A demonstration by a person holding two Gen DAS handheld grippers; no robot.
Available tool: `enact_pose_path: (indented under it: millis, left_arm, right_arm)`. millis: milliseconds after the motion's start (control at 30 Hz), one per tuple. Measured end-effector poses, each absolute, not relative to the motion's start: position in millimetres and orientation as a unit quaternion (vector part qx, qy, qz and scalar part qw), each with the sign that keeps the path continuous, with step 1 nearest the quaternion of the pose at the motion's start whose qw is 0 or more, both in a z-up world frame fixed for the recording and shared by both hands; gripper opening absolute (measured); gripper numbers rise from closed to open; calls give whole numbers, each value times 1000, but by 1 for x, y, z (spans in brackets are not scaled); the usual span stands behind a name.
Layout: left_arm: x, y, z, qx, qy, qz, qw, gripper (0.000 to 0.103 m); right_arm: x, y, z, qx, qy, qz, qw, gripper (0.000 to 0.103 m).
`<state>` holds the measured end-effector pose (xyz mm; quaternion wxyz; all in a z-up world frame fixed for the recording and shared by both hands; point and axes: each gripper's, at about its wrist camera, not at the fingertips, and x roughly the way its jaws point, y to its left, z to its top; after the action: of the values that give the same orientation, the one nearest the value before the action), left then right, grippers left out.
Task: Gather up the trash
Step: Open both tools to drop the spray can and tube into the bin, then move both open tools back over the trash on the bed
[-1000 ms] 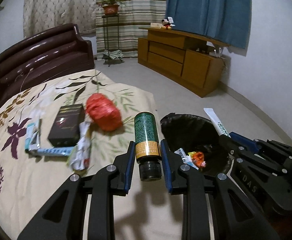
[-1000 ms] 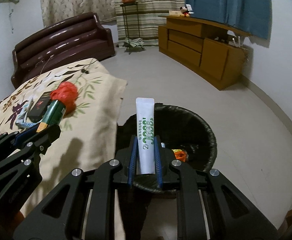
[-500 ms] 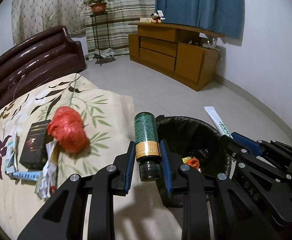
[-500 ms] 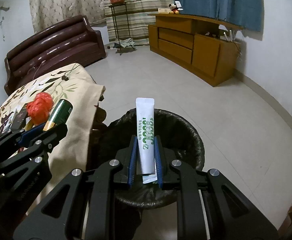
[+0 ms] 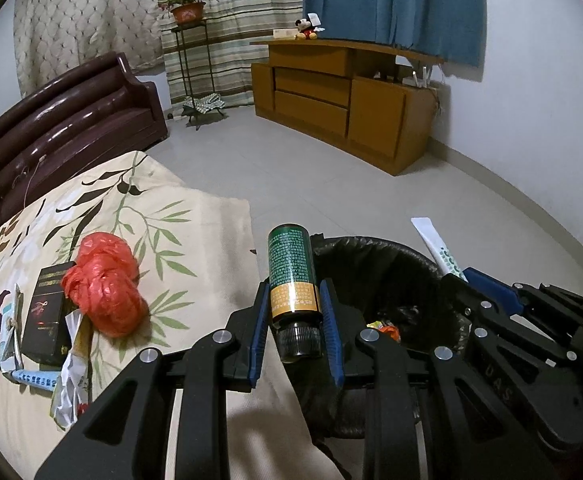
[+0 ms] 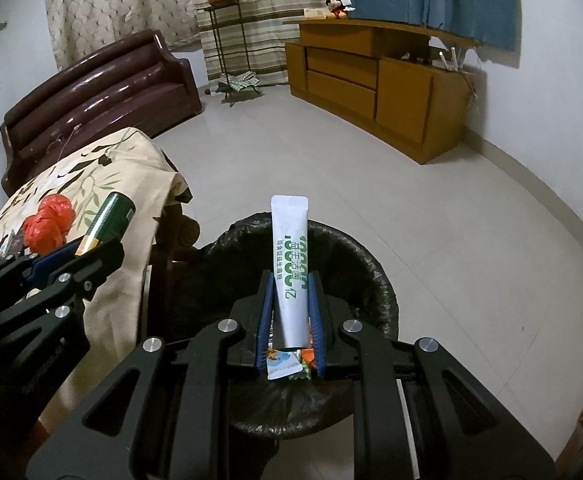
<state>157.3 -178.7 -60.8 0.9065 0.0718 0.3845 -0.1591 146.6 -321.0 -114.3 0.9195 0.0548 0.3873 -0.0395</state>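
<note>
My left gripper (image 5: 294, 292) is shut on a green and orange bottle (image 5: 292, 276) with a black cap, held at the near rim of a black-lined trash bin (image 5: 379, 264). My right gripper (image 6: 290, 284) is shut on a white sachet (image 6: 290, 264) with green print, standing upright over the bin (image 6: 343, 256). Wrappers (image 6: 287, 366) lie inside the bin. In the right wrist view the left gripper (image 6: 91, 250) and its bottle (image 6: 111, 218) hover at the table's edge.
A floral cloth (image 5: 163, 224) covers the table, bearing a red plastic bag (image 5: 103, 284), a black box (image 5: 49, 312), a crumpled wrapper (image 5: 69, 376) and a blue stick (image 5: 35, 378). Behind are a dark sofa (image 5: 63, 124), a wooden cabinet (image 5: 343, 96) and a plant stand (image 5: 189, 52).
Both grippers have shifted right and lower toward the bin, still holding their items. The table trash has slid left in the left wrist view; the bin sits more under both grippers.
</note>
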Motion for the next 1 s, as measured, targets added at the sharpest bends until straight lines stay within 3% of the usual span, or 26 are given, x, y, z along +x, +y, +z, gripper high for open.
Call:
enact_pose_path:
  millis: [133, 267, 433, 467, 700, 1000]
  left_arm:
    - [160, -182, -61, 72, 386, -155, 906, 27]
    - [162, -182, -61, 67, 386, -150, 907, 40]
    - [162, -178, -59, 60, 384, -147, 910, 53]
    - [161, -176, -58, 58, 383, -147, 910, 54]
    - [150, -159, -51, 51, 374, -137, 916, 57]
    - [134, -113, -50, 34, 380, -106, 918, 59]
  right_arm:
    - [149, -325, -117, 60, 388, -42, 919, 18]
    - [150, -328, -120, 67, 389, -45, 918, 29]
    - [148, -331, -118, 73, 384, -54, 919, 32]
    - [146, -331, -117, 74, 381, -56, 920, 37]
    - [138, -325, -112, 79, 371, -54, 924, 63]
    - [126, -306, -107, 99, 360, -41, 927, 68]
